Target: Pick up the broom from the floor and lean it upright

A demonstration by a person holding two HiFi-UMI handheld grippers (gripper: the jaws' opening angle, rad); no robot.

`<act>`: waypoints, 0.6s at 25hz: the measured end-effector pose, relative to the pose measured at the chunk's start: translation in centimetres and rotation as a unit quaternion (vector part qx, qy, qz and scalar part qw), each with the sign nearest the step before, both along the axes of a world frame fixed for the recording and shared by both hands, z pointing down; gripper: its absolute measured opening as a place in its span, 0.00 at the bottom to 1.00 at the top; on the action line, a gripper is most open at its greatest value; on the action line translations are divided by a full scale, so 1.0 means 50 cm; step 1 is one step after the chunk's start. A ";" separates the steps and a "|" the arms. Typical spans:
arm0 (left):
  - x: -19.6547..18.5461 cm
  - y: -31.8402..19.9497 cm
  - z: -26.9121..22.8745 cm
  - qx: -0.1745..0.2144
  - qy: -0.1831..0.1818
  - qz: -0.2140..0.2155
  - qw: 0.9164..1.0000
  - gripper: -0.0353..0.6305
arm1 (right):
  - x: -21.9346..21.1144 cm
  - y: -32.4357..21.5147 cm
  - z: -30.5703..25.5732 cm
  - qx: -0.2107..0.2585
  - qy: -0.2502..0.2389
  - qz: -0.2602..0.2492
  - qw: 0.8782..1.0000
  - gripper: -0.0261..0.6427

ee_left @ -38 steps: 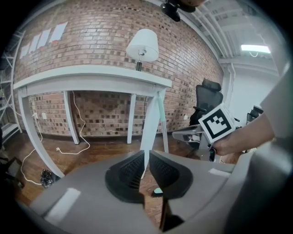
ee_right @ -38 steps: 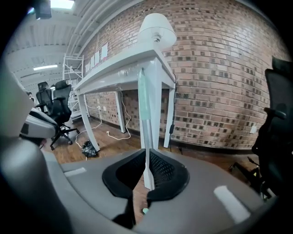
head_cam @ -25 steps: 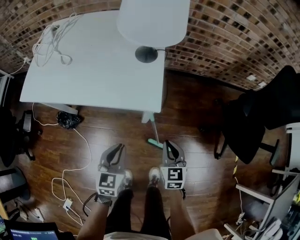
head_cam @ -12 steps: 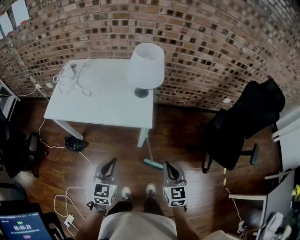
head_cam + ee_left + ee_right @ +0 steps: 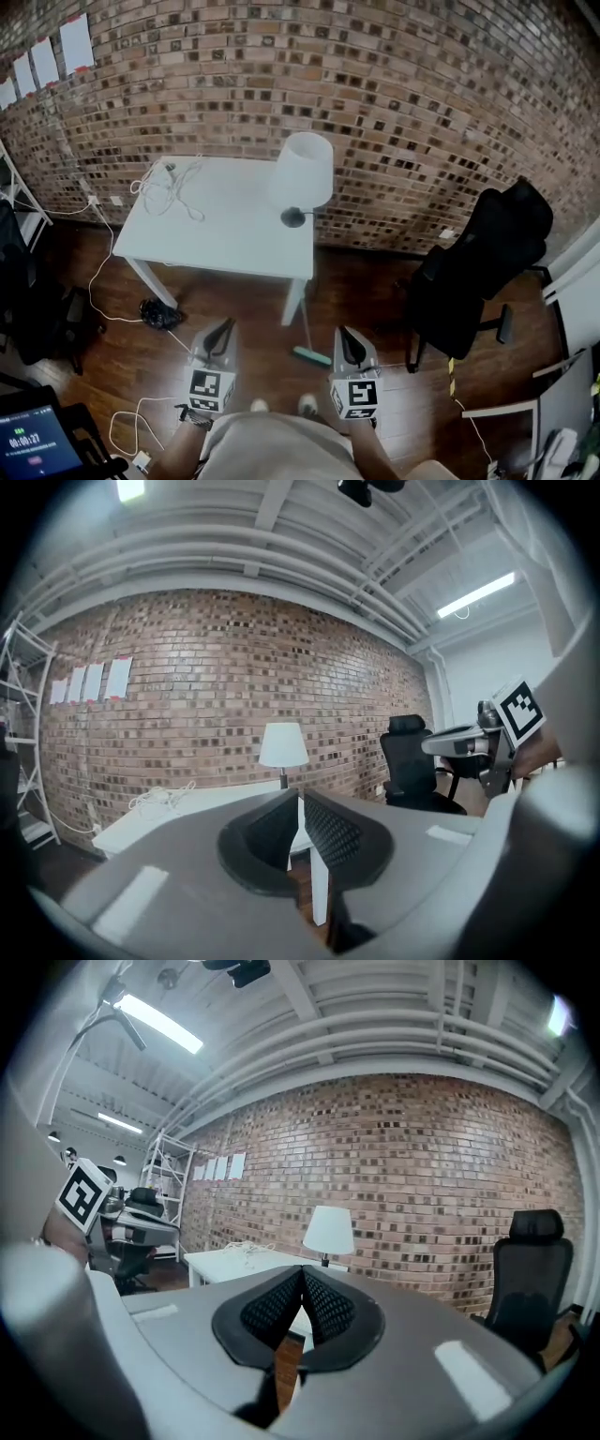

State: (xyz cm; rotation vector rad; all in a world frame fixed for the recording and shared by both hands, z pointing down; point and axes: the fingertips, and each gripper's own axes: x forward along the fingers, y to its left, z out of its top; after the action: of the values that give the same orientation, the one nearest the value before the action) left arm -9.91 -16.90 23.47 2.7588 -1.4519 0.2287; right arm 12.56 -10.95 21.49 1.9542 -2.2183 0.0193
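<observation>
The broom (image 5: 306,330) stands upright against the front right corner of the white table (image 5: 216,234), its teal head (image 5: 309,355) on the wooden floor. My left gripper (image 5: 222,330) hangs to the left of it and my right gripper (image 5: 344,336) to the right, both well apart from it and pointing toward the brick wall. Both are shut with nothing between the pads. In the left gripper view the left gripper (image 5: 300,799) has its jaws together in front of the table leg. In the right gripper view the right gripper (image 5: 302,1269) is likewise shut.
A white lamp (image 5: 302,173) and a coiled cable (image 5: 173,178) sit on the table. A black office chair (image 5: 478,272) stands at the right. A black bag (image 5: 161,314) and loose cables (image 5: 141,412) lie on the floor at the left. My shoes (image 5: 281,405) are below the broom.
Both grippers have risen while staying shut and empty, and the head view has lifted to take in more of the wall. The broom has stayed against the table.
</observation>
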 end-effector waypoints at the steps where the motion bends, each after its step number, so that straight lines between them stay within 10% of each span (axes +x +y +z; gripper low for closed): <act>1: -0.001 -0.004 -0.007 0.004 0.002 -0.002 1.000 0.08 | -0.002 -0.004 -0.007 0.006 0.001 0.000 1.000 0.06; 15: 0.017 -0.008 -0.053 0.015 -0.001 -0.003 1.000 0.08 | 0.027 -0.004 -0.026 0.003 0.000 0.016 1.000 0.06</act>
State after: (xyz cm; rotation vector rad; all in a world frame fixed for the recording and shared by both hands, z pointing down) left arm -9.04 -17.28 20.82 2.7781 -1.4767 0.2127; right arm 13.89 -11.15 20.18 1.9927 -2.1891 0.0162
